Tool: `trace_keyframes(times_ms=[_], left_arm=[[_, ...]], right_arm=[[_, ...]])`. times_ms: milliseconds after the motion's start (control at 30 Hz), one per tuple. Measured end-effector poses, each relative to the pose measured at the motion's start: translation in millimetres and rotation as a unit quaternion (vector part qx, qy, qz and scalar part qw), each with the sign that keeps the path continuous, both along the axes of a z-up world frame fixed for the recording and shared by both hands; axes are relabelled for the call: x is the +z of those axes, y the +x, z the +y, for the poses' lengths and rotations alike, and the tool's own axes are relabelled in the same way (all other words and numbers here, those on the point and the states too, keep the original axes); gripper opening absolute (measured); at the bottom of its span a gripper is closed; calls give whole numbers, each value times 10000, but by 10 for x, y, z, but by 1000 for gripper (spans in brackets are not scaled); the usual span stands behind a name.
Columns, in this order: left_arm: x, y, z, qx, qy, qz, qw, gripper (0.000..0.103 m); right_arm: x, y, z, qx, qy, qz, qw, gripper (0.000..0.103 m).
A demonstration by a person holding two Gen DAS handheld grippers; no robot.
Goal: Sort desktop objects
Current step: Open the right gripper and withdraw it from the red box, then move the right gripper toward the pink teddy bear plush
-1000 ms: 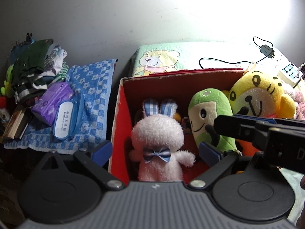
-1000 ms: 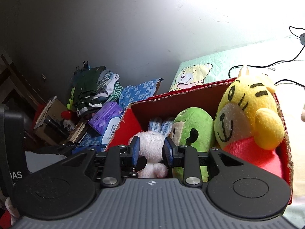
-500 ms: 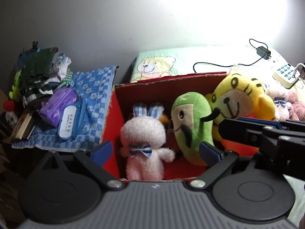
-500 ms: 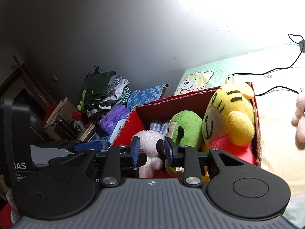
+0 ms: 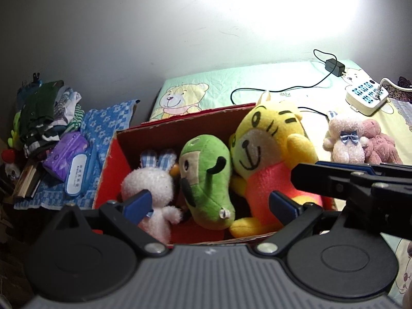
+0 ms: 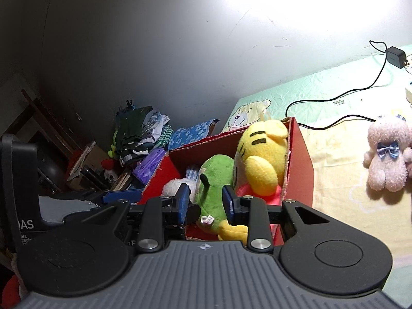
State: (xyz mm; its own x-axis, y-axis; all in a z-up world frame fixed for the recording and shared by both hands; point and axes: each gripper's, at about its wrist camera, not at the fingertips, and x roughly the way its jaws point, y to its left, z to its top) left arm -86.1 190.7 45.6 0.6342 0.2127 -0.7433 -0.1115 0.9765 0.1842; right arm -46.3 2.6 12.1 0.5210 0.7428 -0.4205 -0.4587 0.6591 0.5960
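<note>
A red cardboard box holds a white bunny, a green plush and a yellow tiger plush. My left gripper hovers wide open over the box's near edge with nothing between its fingers. Beside it on the right, my right gripper is open by a narrow gap and holds nothing; its black body shows in the left wrist view. A pale pink bunny with a blue bow sits on the bed sheet right of the box, against a darker pink plush.
A white power strip, a black charger and its cable lie on the sheet behind the box. Left of the box are a blue towel, a purple pack, a blue-white case and piled clothes.
Both grippers have drawn back and up from the box, so it looks smaller. The pink plush toys on the sheet have come into view. The toys in the box stayed put.
</note>
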Motion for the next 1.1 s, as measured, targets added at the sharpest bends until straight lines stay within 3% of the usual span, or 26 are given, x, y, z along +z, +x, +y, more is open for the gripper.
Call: trace_keyframes(times_ms=[367,733,933,1100], left_arm=[[50,74,-692,-493,-10,-88,9987,98],[26,283,-1375,-1112,-271,-74,9934,98],[-150,487,-1690,-1448,-613,198,9874,98],[-419,730,-1835,-1659,-1276,588,9761,95]], right_arm=[[-131,10,-714,-327,232,172,9990,32],[-309,27,-1521,-1084,294,429,9927,33],[-427,102,-1836,-1441,243,582,9876,33],[-547,201,-2088,-1743,162,719,9819,33]])
